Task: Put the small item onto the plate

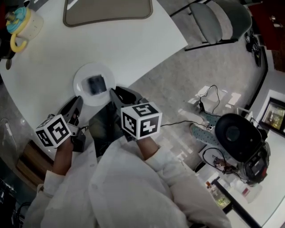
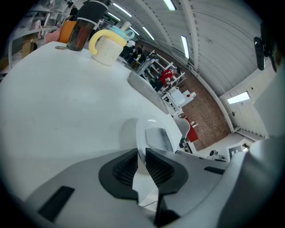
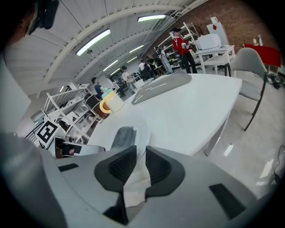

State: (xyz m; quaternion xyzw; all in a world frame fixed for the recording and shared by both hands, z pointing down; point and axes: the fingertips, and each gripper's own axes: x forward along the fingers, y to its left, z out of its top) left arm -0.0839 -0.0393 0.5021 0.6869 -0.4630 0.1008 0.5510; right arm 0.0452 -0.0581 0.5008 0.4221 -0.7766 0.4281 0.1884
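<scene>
I hold a gripper in each hand, at the near edge of the big white round table (image 1: pixel 67 49); the round white plate (image 1: pixel 80 87) sits right by that edge, in front of me; the small dark grey square thing (image 1: pixel 95 83) lies flat in the middle of the plate.

My left gripper (image 1: pixel 78 101) points at the plate from the left side; its tips are just beside the rim; its two black jaws stand a little apart, with only a thin gap, and they squeeze nothing. My right gripper (image 1: pixel 113 92) points at the plate from the right side, tips just beside the rim too; its jaws also stand a little apart, and nothing is pinched in them. I cannot tell if any tip touches the plate.

A cream mug with a yellow handle (image 1: pixel 24 24) stands near the far left edge of the table; a flat grey-brown mat (image 1: pixel 107 11) lies at the far edge; a grey chair (image 1: pixel 218 20) stands on the floor past the right edge.
</scene>
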